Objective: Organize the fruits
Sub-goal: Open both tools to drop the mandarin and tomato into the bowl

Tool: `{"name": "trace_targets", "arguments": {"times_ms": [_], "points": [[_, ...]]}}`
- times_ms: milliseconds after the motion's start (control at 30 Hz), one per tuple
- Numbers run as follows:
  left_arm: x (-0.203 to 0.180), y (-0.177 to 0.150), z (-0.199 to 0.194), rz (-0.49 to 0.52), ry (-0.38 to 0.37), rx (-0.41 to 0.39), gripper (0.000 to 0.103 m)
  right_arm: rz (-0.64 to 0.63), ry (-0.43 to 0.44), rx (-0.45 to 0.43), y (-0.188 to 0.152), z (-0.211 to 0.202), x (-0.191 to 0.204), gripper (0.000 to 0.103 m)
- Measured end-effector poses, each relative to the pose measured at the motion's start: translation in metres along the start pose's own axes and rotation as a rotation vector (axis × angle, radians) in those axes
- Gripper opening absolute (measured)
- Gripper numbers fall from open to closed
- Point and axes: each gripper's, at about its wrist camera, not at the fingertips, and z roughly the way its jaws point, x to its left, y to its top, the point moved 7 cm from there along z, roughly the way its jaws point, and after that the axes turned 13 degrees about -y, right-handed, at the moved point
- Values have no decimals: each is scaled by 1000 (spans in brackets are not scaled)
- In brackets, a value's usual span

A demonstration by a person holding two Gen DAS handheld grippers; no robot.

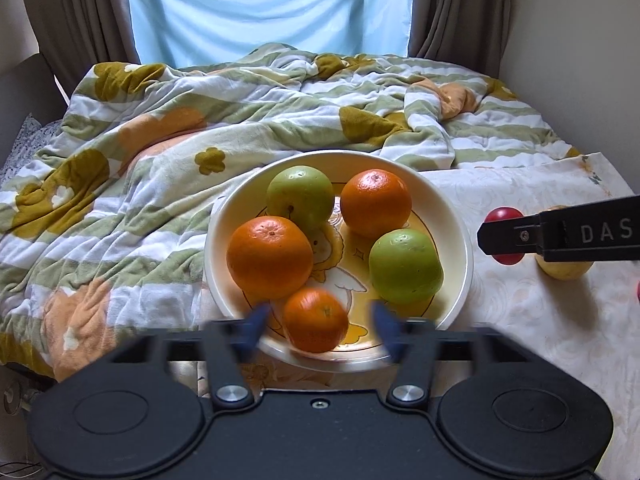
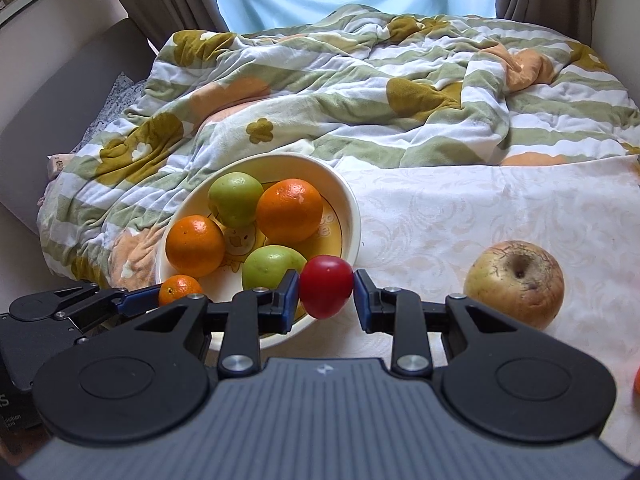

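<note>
A cream bowl [image 1: 460, 240] [image 2: 352, 208] on a white cloth holds two large oranges [image 1: 270, 257] [image 1: 376, 203], two green fruits [image 1: 301, 196] [image 1: 405, 266] and a small orange [image 1: 316, 319]. My left gripper [image 1: 318, 322] is open, its blurred blue fingers on either side of the small orange at the bowl's near rim; it does not grip it. My right gripper [image 2: 326, 294] is shut on a red fruit [image 2: 326, 292], held just right of the bowl's near rim. In the left wrist view the red fruit [image 1: 502, 216] shows behind the right gripper's finger [image 1: 516, 236].
A yellowish apple [image 2: 515, 283] [image 1: 564, 270] lies on the white cloth [image 2: 480, 216] to the right of the bowl. An orange fruit's edge [image 2: 637, 386] shows at the far right. A rumpled flowered blanket [image 1: 200, 120] covers the bed behind and left.
</note>
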Motion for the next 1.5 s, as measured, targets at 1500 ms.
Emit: {"name": "trace_targets", "arguments": {"times_ms": [1500], "points": [[-1, -53, -50, -147, 72, -30, 101, -355, 141, -59, -13, -3, 80, 81]]}}
